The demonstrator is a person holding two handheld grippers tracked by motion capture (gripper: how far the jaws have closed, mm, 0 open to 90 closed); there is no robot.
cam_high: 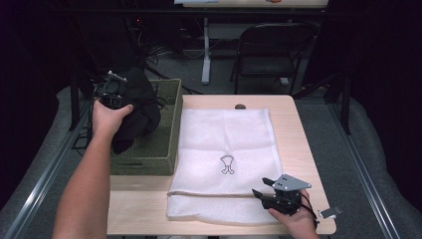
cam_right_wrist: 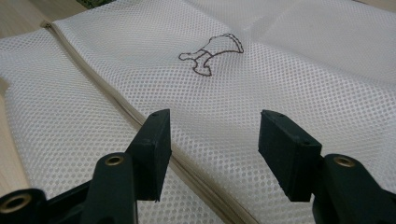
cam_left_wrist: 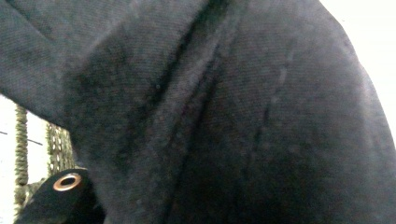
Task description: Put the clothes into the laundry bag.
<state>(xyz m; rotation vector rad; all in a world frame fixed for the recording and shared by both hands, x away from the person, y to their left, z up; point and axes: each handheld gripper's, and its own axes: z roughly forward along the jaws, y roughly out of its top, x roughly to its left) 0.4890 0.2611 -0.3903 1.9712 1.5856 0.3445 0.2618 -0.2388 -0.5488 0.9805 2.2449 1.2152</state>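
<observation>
Black garment (cam_high: 135,107) hung bunched from the left tool (cam_high: 112,94), jaws clamped on the cloth, held up over the green woven basket (cam_high: 164,149) at the surface's left edge. Left gripper view showed dark fabric (cam_left_wrist: 224,112) pressed close to the lens. Right tool (cam_high: 263,188) sat with jaws wide apart, nothing between them, low over the white mesh laundry bag (cam_high: 226,144) near its zipper (cam_right_wrist: 140,121). Bag lay flat mid-surface (cam_high: 139,209).
</observation>
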